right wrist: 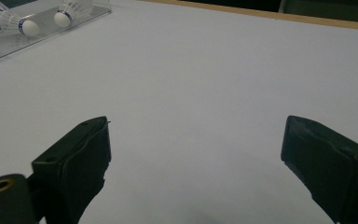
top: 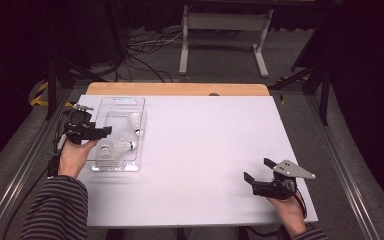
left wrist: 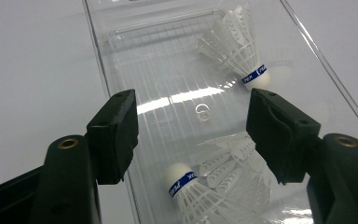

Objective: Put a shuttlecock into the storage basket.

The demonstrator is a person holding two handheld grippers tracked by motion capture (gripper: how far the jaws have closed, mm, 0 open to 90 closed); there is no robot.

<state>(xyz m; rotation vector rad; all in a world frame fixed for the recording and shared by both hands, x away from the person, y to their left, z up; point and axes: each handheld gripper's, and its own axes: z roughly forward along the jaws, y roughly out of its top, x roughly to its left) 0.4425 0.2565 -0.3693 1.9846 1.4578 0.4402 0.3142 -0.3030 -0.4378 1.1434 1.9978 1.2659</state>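
We see left gripper [top: 100,132] over clear tray [top: 125,102] at table [top: 205,140] left side, jaws spread, nothing pinched. 3 shuttlecocks lie in tray: near shuttlecock [left wrist: 191,186] below jaws, 2nd shuttlecock [left wrist: 235,51] farther. Right gripper [top: 257,170] at table right, well apart from tray, jaws spread wide, nothing btw them.

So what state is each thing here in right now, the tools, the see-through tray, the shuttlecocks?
Left tool: open above the tray, nothing gripped.
Right tool: open, empty, over bare table.
Clear tray: flat on the table.
Shuttlecocks: lying on their sides in the tray.
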